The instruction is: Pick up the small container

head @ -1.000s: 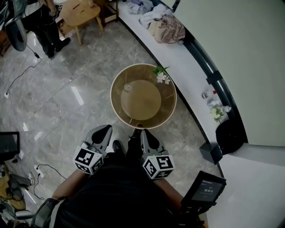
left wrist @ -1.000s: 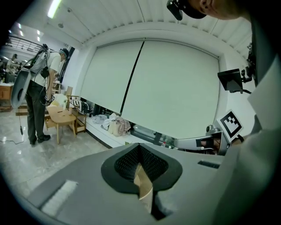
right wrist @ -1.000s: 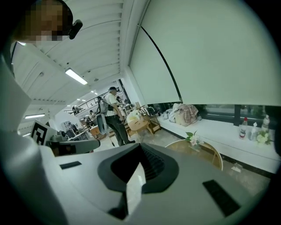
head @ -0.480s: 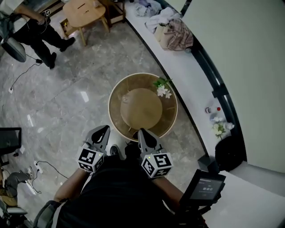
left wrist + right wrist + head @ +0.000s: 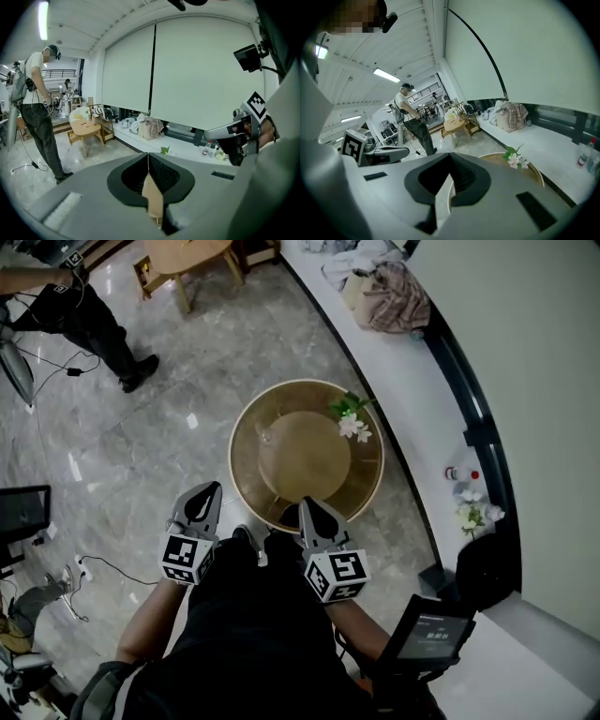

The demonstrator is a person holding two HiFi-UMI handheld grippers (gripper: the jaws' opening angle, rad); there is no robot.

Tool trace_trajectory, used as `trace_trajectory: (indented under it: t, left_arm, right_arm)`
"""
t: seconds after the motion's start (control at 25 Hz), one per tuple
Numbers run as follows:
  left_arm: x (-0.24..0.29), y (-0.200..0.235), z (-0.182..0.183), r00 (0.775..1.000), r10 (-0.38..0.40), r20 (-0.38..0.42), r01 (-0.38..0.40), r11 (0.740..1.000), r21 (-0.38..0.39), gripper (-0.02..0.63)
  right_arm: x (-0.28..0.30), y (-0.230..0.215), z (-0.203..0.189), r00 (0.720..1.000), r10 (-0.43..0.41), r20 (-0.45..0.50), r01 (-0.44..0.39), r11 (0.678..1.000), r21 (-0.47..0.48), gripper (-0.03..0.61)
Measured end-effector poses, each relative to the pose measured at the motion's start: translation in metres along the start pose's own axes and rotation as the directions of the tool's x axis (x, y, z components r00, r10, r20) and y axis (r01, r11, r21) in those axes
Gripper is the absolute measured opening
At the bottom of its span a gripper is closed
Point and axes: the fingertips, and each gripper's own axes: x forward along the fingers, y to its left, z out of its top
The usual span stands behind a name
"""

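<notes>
A small tan container (image 5: 266, 434) stands on the left part of a round wooden table (image 5: 246, 479), which has a raised rim. White flowers (image 5: 354, 424) lie at its far right edge. My left gripper (image 5: 211, 487) is shut and empty, over the floor just left of the table's near rim. My right gripper (image 5: 306, 504) is also shut and empty, its tips at the near rim. In the right gripper view the shut jaws (image 5: 450, 156) point at the table rim (image 5: 536, 173) and flowers (image 5: 514, 159). The container is hidden in both gripper views.
A white curved ledge (image 5: 412, 390) runs along the window behind the table, with a heap of clothes (image 5: 384, 282), small bottles (image 5: 464, 472) and a black bin (image 5: 487, 540). A person (image 5: 84, 315) stands far left near a wooden stool (image 5: 183, 254). Cables lie on the marble floor.
The head view has shifted, and the table now lies closer to both grippers; the right tips have reached its near rim. Both grippers stay shut.
</notes>
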Motion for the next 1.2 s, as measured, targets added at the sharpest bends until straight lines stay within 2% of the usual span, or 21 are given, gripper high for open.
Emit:
trace_trajectory:
  t: [0.2,0.4,0.8,1.2]
  left_arm:
    - [0.021,0.001,-0.017,0.998,-0.06,0.015,0.06,0.998,0.008,0.003]
    - [0.057,0.006,-0.044,0.993,-0.115,-0.032,0.117,0.991,0.058,0.006]
    - [0.137,0.016,-0.09,0.967,-0.227,-0.117,0.241,0.962,0.129,0.079]
    - [0.195,0.023,-0.145,0.939,-0.259,-0.225,0.302,0.936,0.184,0.185]
  right_arm:
    - [0.021,-0.024,-0.012,0.999,-0.043,-0.029,0.042,0.999,-0.028,0.005]
    - [0.042,-0.046,-0.027,0.992,-0.113,-0.048,0.113,0.994,-0.004,0.005]
    - [0.077,-0.058,-0.072,0.979,-0.175,-0.101,0.184,0.978,0.095,0.005]
    - [0.088,-0.078,-0.102,0.964,-0.22,-0.149,0.243,0.957,0.159,0.005]
